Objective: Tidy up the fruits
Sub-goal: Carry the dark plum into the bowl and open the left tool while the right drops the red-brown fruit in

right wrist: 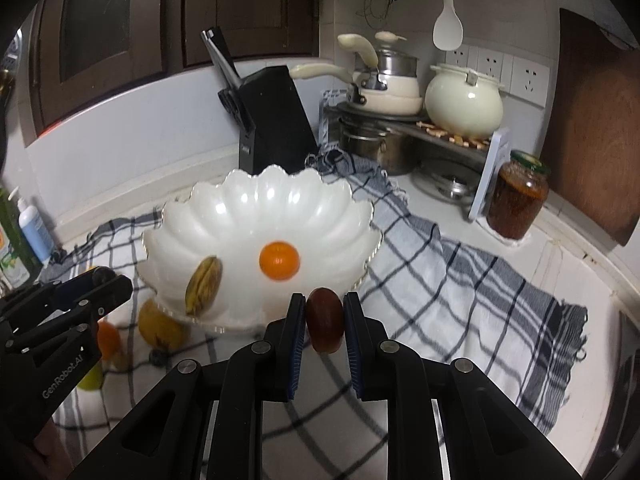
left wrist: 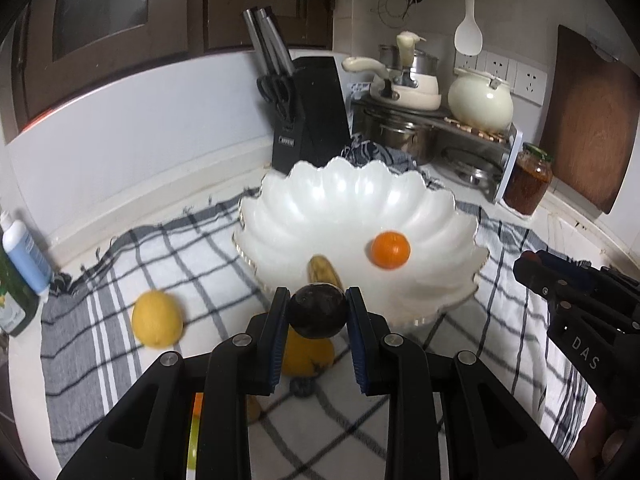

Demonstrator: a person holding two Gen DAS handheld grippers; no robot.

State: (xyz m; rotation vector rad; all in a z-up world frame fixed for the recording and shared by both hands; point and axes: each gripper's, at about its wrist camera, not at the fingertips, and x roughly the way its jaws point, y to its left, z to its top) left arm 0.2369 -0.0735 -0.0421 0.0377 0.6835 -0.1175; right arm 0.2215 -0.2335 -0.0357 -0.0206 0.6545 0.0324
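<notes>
A white scalloped bowl stands on a checked cloth. Inside it lie an orange mandarin and a yellow-green oblong fruit. My left gripper is shut on a dark round fruit, held just in front of the bowl's near rim. My right gripper is shut on a dark red oblong fruit, also in front of the rim. A lemon lies on the cloth to the left. Another yellow fruit sits under the left gripper.
A black knife block stands behind the bowl. Pots on a metal rack, a jar and a wooden board are at the back right. Bottles stand at the left. More small fruits lie by the bowl.
</notes>
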